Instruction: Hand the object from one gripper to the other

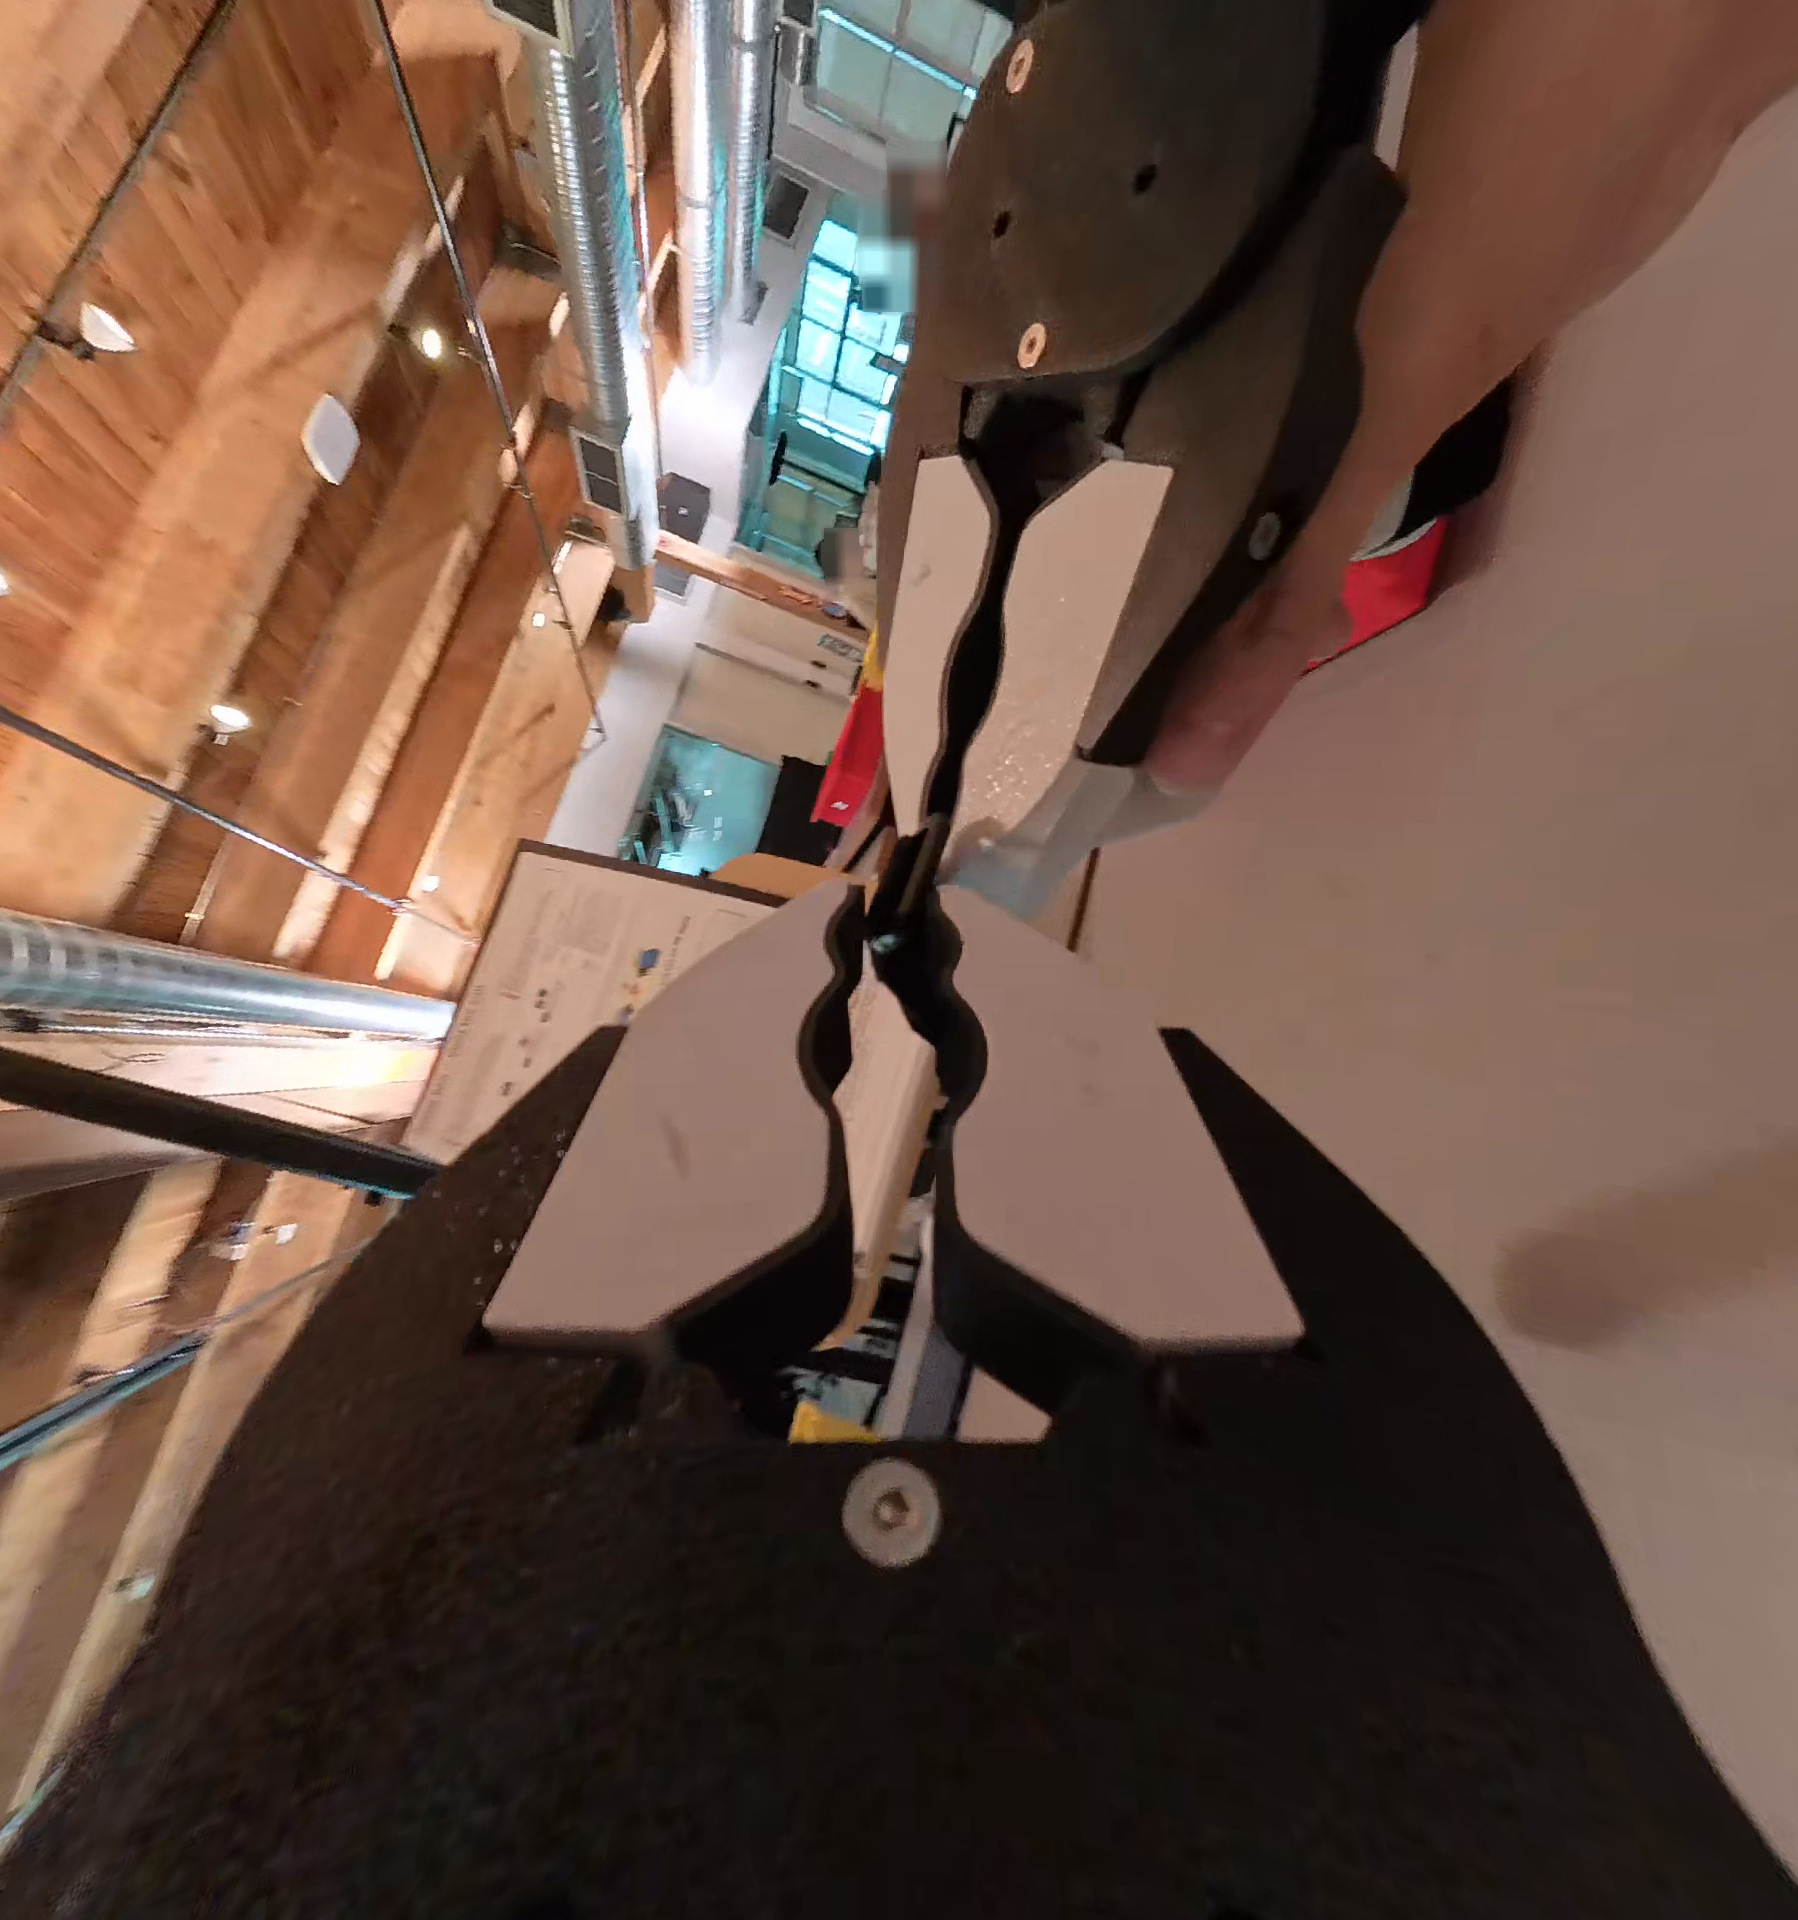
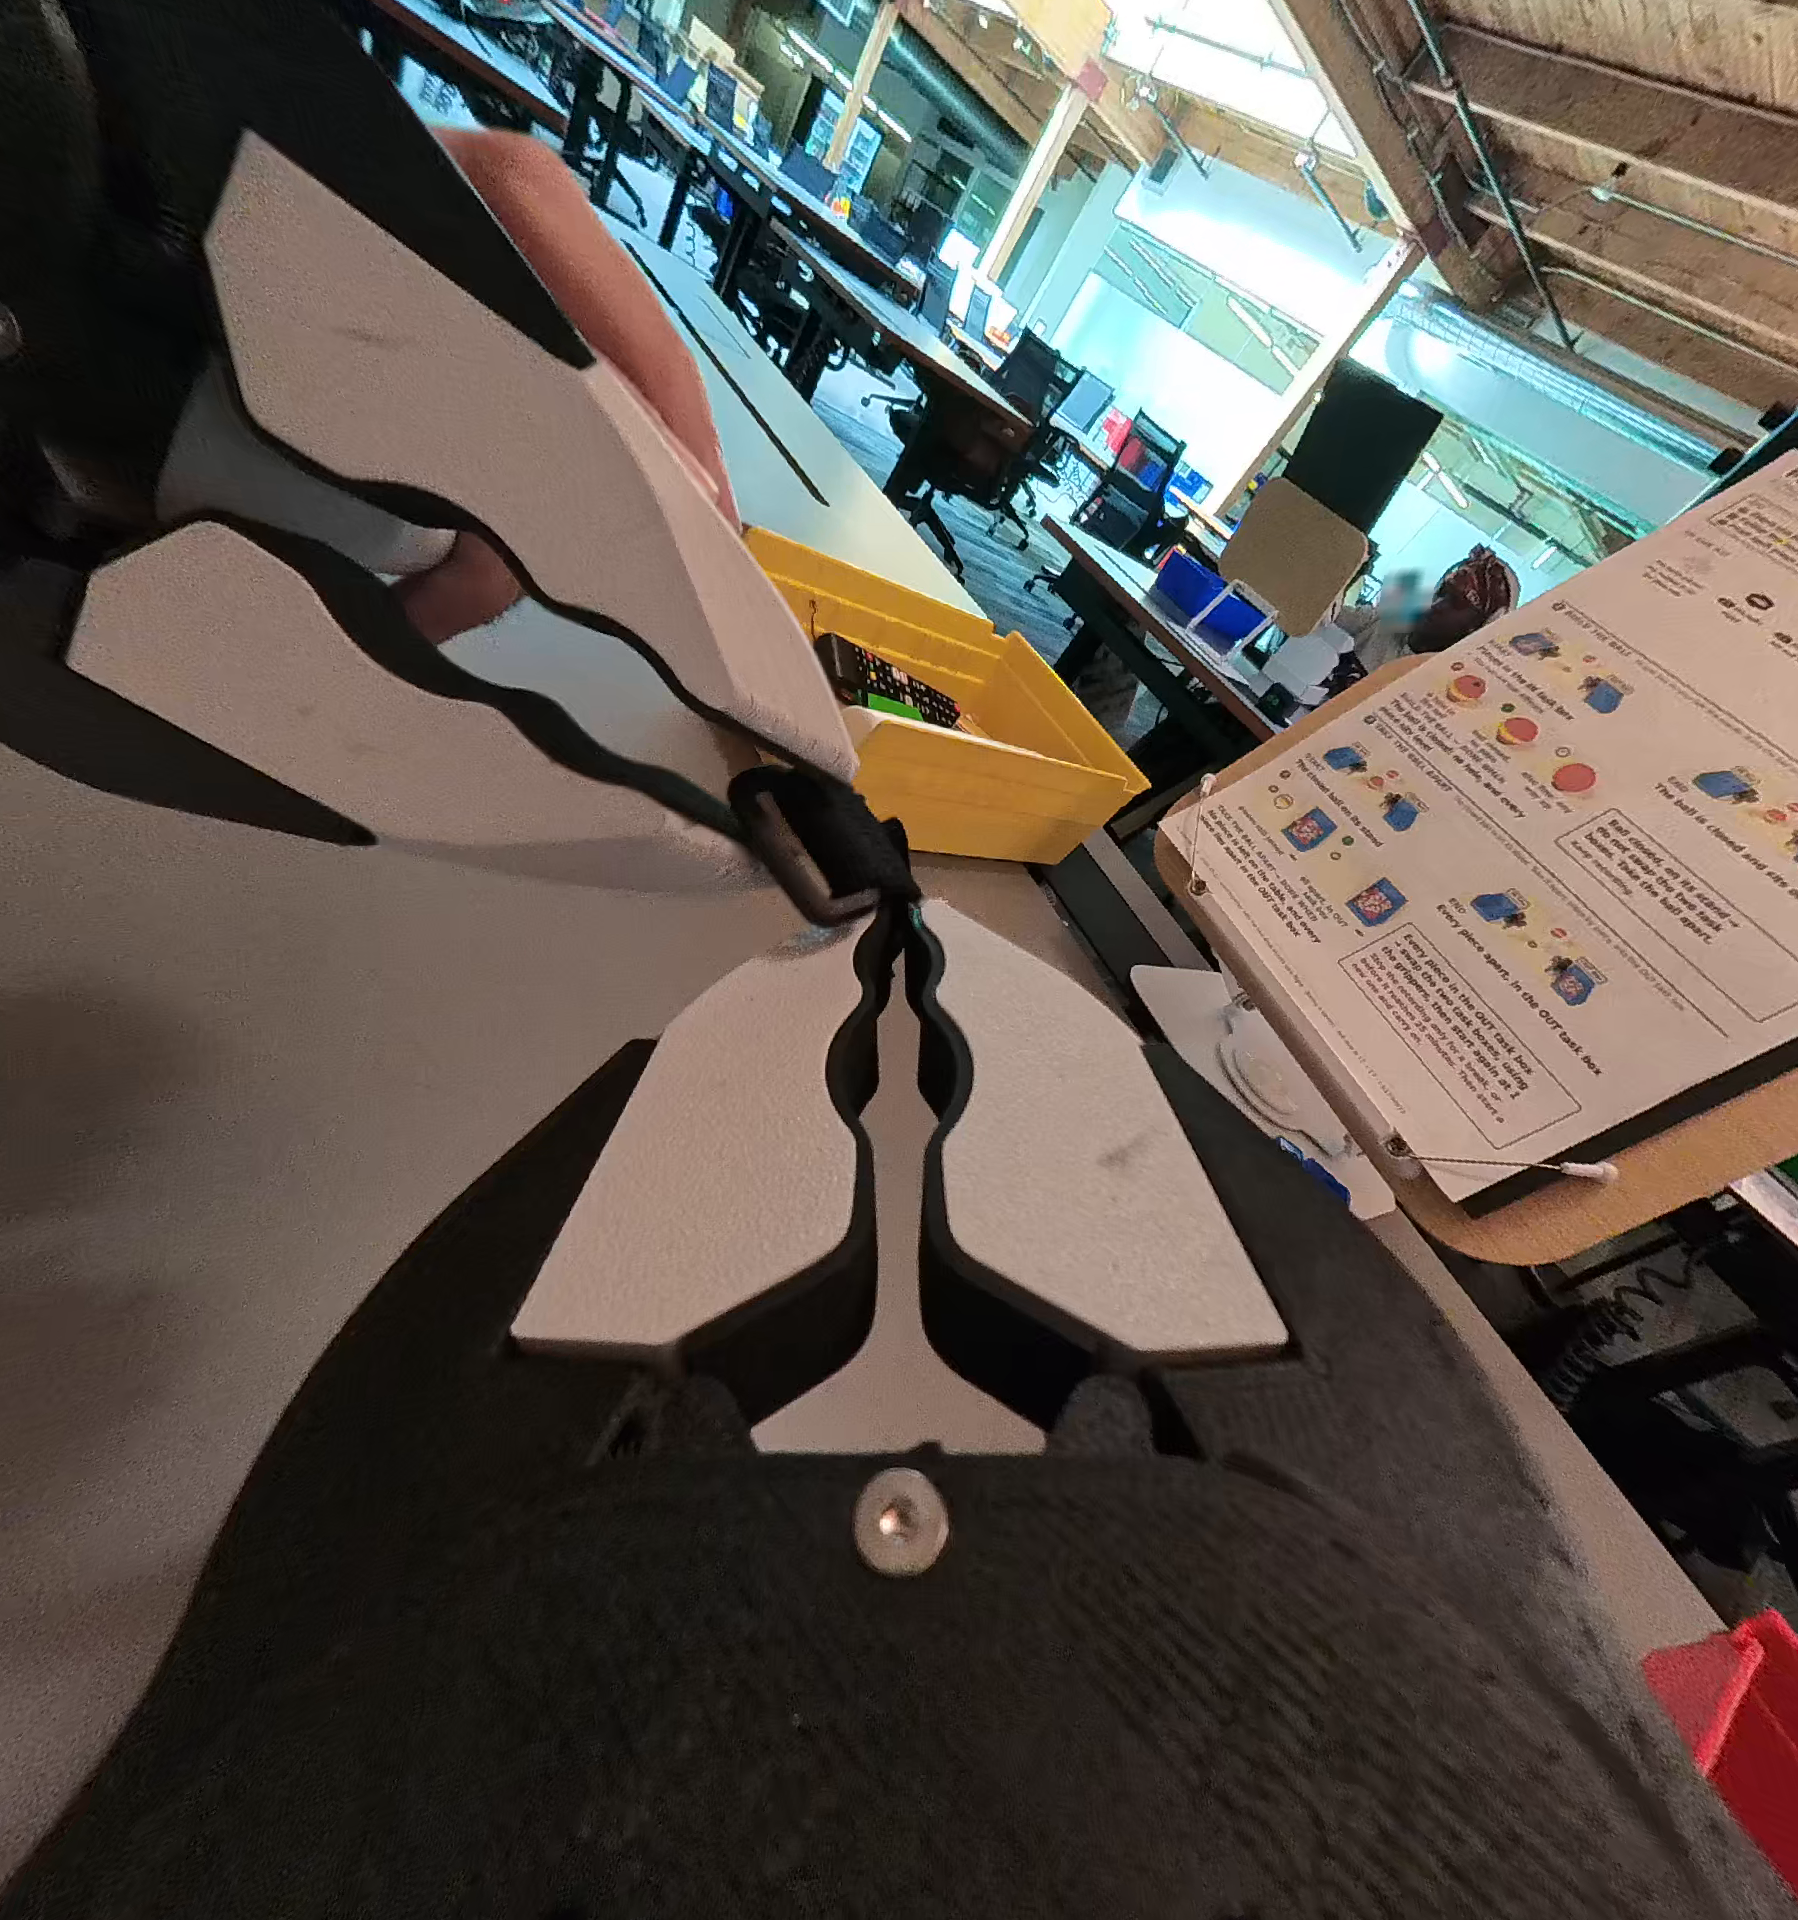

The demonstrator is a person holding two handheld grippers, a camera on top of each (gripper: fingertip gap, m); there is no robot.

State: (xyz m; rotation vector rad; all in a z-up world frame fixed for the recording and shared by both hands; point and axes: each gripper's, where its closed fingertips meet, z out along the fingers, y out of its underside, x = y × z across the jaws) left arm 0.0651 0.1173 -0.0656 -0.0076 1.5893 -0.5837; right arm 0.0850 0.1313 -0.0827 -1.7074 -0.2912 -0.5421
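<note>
A small black strap piece with a rectangular buckle [image 2: 827, 836] hangs in the air between the two grippers. My right gripper [image 2: 900, 925] is shut on its fabric end. My left gripper [image 2: 770, 816] comes in from the upper left, shut on the buckle end. In the left wrist view the black strap piece [image 1: 905, 883] shows as a thin dark sliver between my left gripper [image 1: 895, 925] below and my right gripper [image 1: 936, 826] above, tip to tip. Most of the piece is hidden by the fingertips.
The grey table [image 2: 199, 1091] lies under both grippers. A yellow bin [image 2: 988, 758] with a remote control stands behind them. An instruction board [image 2: 1497, 883] stands at the right, and a red bin [image 2: 1768, 1745] sits at the lower right. A hand [image 1: 1446, 312] holds the right gripper.
</note>
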